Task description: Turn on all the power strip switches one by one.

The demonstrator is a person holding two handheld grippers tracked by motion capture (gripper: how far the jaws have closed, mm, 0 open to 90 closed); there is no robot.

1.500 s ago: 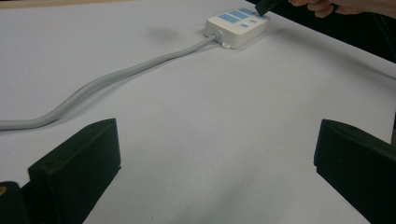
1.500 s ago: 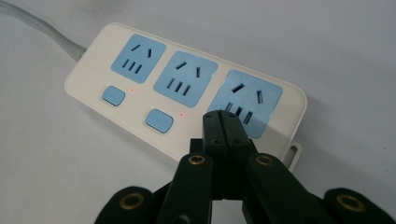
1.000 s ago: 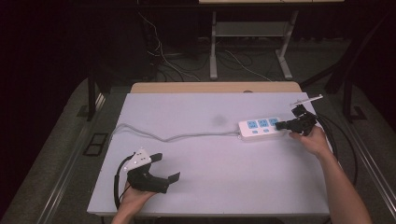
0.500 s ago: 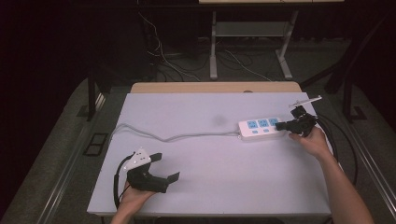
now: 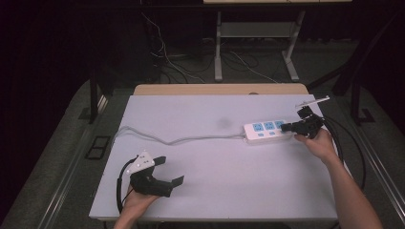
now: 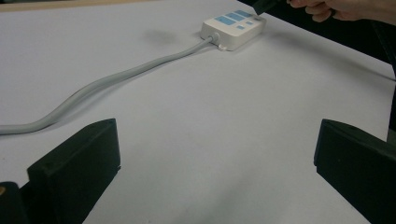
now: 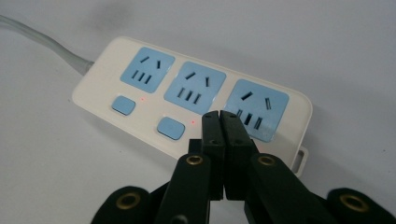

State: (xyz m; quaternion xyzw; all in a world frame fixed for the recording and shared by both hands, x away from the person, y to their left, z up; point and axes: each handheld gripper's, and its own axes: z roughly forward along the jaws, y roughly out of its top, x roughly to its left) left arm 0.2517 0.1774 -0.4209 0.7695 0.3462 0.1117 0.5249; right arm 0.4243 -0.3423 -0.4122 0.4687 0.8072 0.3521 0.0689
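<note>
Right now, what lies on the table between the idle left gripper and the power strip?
Bare white table; only the strip's grey cord runs alongside, seen in the left gripper view toward the power strip.

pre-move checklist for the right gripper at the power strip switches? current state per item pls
1. Right gripper jaws closed to a single tip: ok, pads meet with nothing between them.
2. Tip lined up over the third switch: cannot tell; the jaws cover that spot beside the third socket.
3. Other two switches free of the tip: ok, both blue buttons are clear to one side of it.
4. Indicator lights: small red dots glow by the two visible switches; the third is hidden.
5. Power strip flat on the table: ok, its cord trails off toward the left edge.
6. Left gripper out of the way: ok, open, resting at the near left, far from the strip.
</note>
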